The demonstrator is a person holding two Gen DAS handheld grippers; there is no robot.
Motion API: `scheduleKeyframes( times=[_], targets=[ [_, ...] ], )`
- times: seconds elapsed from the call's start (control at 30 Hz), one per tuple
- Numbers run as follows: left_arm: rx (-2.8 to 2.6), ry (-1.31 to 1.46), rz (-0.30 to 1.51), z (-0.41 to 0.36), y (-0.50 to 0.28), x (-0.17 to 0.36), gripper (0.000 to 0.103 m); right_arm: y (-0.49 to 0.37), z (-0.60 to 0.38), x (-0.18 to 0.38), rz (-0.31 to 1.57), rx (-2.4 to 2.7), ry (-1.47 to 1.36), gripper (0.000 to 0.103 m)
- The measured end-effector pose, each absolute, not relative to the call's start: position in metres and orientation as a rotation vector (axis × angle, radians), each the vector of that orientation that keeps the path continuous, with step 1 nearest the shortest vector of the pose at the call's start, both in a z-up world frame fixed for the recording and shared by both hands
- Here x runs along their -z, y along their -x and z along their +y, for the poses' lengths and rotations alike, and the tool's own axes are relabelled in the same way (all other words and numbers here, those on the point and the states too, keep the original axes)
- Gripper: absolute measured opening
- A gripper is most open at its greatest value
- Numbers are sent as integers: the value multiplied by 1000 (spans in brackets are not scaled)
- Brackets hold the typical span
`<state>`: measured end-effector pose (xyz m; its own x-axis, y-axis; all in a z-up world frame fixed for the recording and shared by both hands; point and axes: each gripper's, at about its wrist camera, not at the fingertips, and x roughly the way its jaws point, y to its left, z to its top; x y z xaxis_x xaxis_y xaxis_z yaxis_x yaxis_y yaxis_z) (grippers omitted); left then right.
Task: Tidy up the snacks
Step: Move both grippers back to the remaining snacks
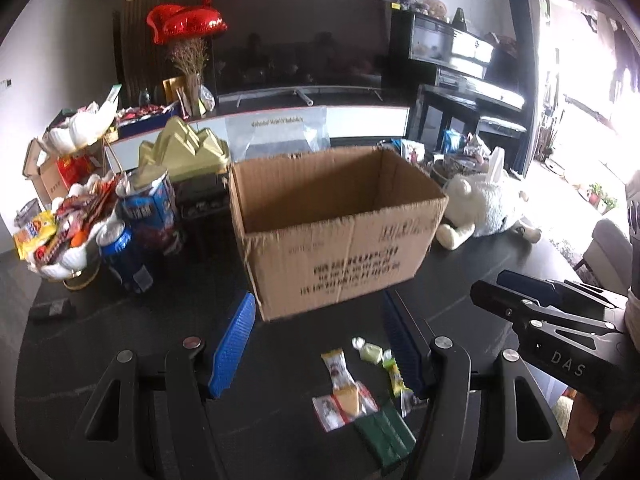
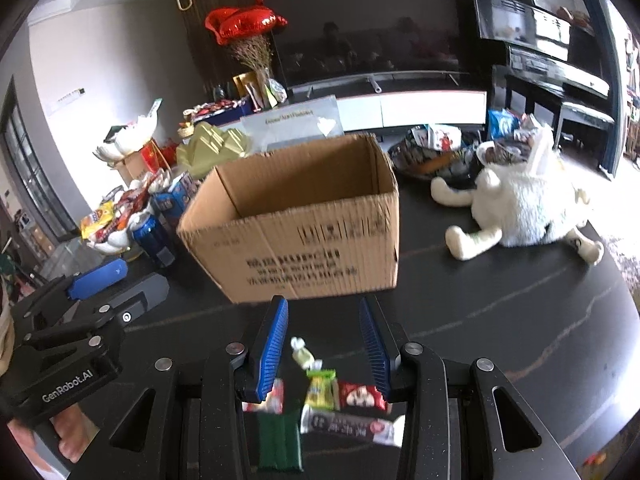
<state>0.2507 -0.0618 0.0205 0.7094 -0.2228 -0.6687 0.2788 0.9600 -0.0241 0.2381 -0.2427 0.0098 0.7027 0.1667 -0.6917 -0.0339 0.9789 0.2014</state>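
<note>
Dark table (image 1: 120,360) | wrapped snacks (image 2: 320,392) scattered, box (image 1: 336,224) empty | left gripper (image 1: 316,344), right gripper (image 2: 324,344) spread

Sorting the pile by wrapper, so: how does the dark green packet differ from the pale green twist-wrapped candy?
The dark green packet is a flat, dark rectangle; the pale green candy is small, light and lumpy with twisted ends. The packet lies at the near edge of the pile, the candy at the far edge, nearer the cardboard box. Both lie loose on the black table, ungripped.
</note>
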Motion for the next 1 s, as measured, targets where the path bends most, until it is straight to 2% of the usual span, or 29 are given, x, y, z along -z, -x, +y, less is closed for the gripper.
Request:
scheduleKeyframes(
  times=[0.07,0.17,1.0],
  targets=[
    [283,-86,747,-62,-246,-12,64,-233,-243,0,809,-105,-182,39],
    [286,-100,769,-63,-240,0,64,-225,-243,14,837,-101,-179,49],
    [316,-87,997,-71,-246,89,64,-223,-246,99,1014,-97,-243,49]
  ],
)
